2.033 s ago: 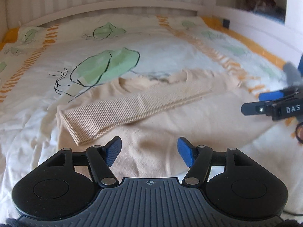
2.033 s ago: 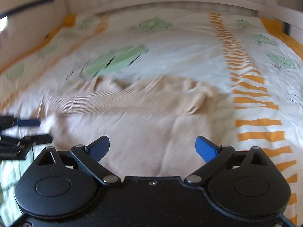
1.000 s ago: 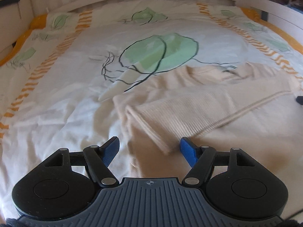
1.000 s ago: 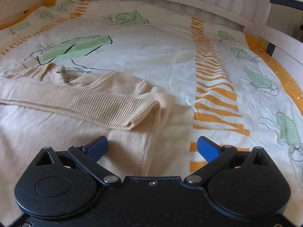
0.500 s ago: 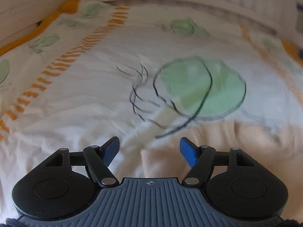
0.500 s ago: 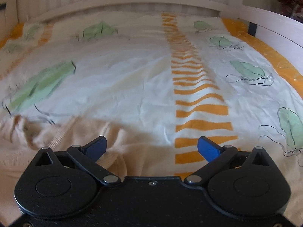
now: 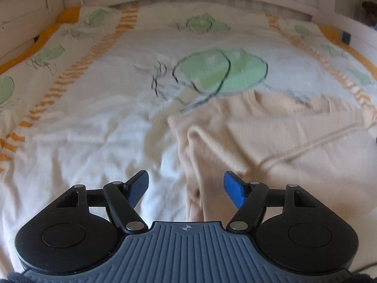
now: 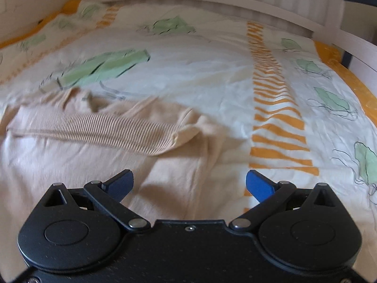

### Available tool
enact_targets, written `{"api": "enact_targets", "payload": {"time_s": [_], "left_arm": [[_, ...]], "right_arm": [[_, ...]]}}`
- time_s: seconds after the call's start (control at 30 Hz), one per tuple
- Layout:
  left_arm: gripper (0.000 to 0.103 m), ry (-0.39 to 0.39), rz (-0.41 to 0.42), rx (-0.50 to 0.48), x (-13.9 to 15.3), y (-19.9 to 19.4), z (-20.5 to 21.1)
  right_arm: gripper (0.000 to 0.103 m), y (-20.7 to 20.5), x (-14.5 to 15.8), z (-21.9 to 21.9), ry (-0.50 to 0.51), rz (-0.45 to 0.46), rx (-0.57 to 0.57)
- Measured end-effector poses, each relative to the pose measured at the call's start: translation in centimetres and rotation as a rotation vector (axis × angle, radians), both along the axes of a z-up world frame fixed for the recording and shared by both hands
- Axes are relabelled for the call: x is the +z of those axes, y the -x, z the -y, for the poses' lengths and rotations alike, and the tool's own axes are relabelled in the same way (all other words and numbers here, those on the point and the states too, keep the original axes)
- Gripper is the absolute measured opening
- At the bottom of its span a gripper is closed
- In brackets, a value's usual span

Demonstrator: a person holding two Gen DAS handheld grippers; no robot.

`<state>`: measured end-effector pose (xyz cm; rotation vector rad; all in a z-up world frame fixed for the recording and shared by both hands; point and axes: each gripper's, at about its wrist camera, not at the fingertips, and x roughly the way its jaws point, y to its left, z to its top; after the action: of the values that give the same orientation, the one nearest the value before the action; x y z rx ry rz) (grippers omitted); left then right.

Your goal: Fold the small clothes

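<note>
- The sweater [image 7: 278, 141] lies flat on the bed [image 7: 94, 122], collar at the far end, with one ribbed sleeve [image 8: 101, 129] folded across the chest.
- It looks soft, light and limp — a knit that will sag and stretch between two grip points, yet is not slippery, so the folded sleeve should stay put if the cloth is lifted gently.
- Best holds, as a judgement: the left side edge near the shoulder for the left tongs [image 7: 186, 186], and the right side edge just below the sleeve's fold for the right tongs [image 8: 189, 184], pinching all layers together.
- Both tongs stand wide and hold nothing; the left straddles the sweater's left edge, the right hangs over its right edge.
- Compared with half a second ago, both views have drawn back — more of the sweater shows, the sleeve is again visible on the right, and the left edge now sits between the left tongs' fingers.
</note>
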<state>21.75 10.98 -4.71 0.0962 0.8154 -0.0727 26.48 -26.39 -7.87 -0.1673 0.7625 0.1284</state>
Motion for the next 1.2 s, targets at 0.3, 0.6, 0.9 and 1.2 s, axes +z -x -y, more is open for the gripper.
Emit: {"api": "enact_targets", "payload": {"time_s": [0.3, 0.6, 0.9, 1.2], "left_arm": [[0.069, -0.004, -0.005, 0.015, -0.9, -4.4, 0.4], [0.069, 0.122, -0.008, 0.193, -0.7, -10.5, -1.6], [0.069, 0.149, 0.044, 0.236, 2.3, -7.2, -1.7], [0.070, 0.187, 0.068, 0.006, 3.2, -2.4, 6.4]], "right_arm": [[0.102, -3.9, -1.1, -0.4, -0.013, -0.009, -0.044], [0.102, -8.1, -0.7, 2.0, -0.129, -0.024, -0.200], [0.102, -3.8, 1.2, 4.5, -0.260, 0.017, -0.235], [0.102, 2.5, 0.5, 4.5, -0.290, 0.041, -0.165]]}}
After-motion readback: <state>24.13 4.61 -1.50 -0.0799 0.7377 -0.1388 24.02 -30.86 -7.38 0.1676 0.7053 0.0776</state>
